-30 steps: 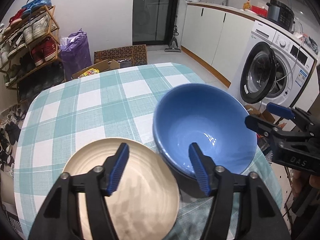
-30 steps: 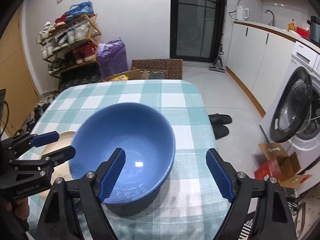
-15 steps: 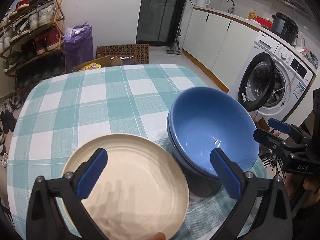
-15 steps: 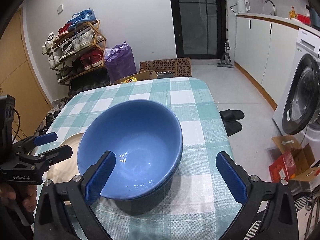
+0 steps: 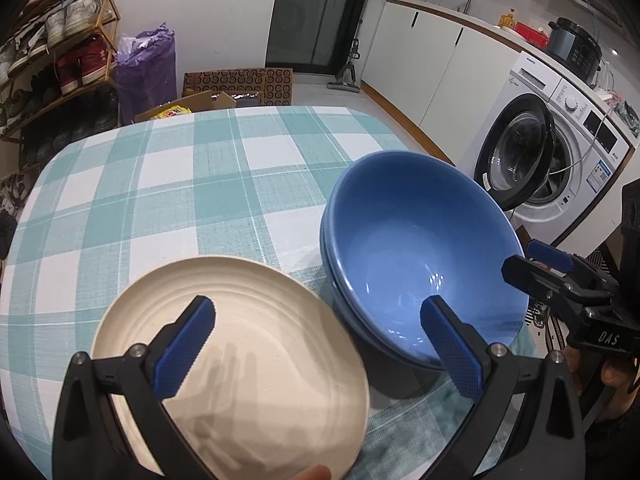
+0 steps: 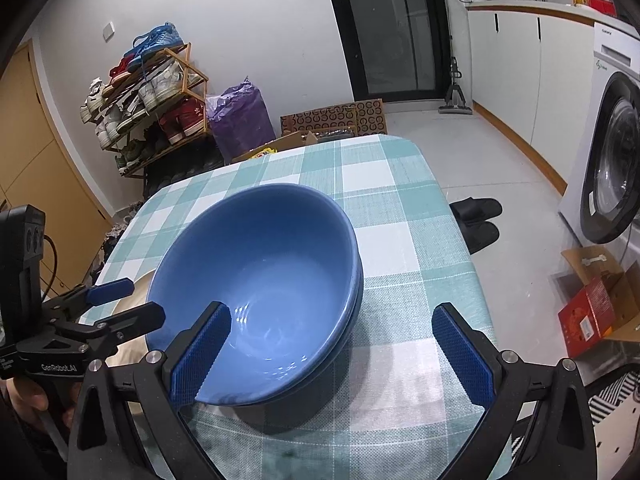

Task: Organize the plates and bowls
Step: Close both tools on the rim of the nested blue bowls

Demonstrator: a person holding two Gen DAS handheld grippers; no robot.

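Two nested blue bowls [image 6: 256,292], empty, sit between the left tongs [image 5: 316,350] and right tongs [image 6: 330,354]; cream plate [image 5: 240,360] lies under the left. Both tongs have just been opening and now gape, gripping nothing.

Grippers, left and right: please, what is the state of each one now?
Left gripper: open, holding nothing, above the cream plate.
Right gripper: open, holding nothing, at the stacked blue bowls.

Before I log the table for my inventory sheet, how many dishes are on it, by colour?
Blue bowls: 2, nested one inside the other
Cream plate: 1
Total: 3 dishes on the checked tablecloth
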